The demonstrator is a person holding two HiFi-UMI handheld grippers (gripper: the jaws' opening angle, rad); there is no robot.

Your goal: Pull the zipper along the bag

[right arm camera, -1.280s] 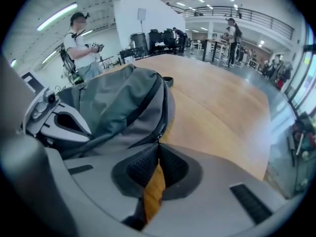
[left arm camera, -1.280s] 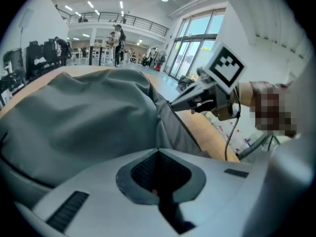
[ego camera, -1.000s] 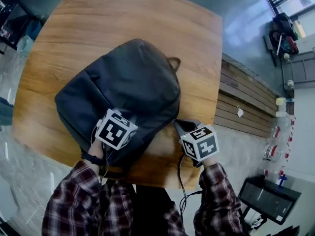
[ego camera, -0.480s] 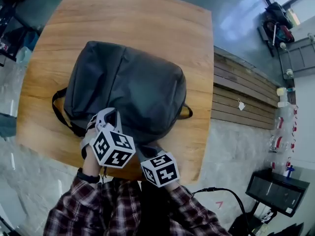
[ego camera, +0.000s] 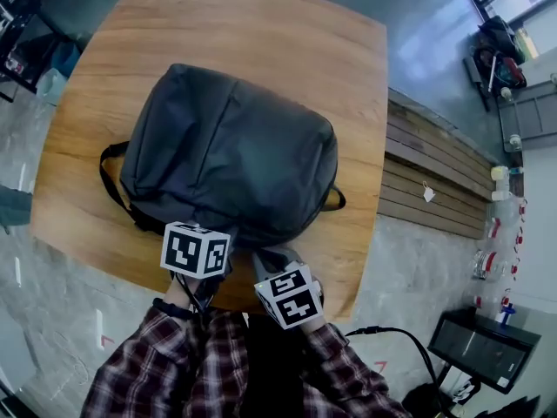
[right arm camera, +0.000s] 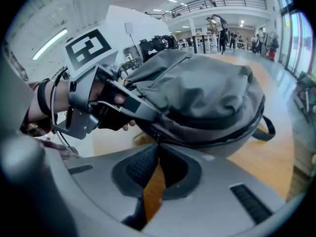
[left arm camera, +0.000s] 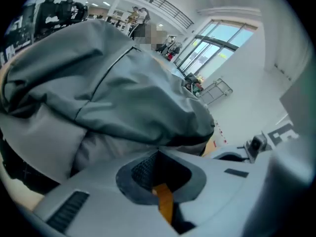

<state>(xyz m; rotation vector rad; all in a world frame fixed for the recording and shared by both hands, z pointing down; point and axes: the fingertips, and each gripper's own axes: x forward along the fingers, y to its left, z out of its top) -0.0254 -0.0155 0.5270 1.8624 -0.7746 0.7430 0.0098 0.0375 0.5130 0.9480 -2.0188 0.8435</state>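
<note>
Bag (ego camera: pixel 226 155): flat on bench (ego camera: pixel 261 33), mid frame, near edge at both tools.
Left tool (left arm camera: pixel 158 154): closed, pinching bag fabric, likely as brace.
Right tool (right arm camera: pixel 158 146): closed at zipper (right arm camera: pixel 217 138), seemingly on pull, set to drag.

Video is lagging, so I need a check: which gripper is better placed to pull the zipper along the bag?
Right. The right gripper has its fingers closed at the zipper pull on the backpack, and looks ready to drag it. The left gripper is clamped on the backpack beside it, bracing.
</note>
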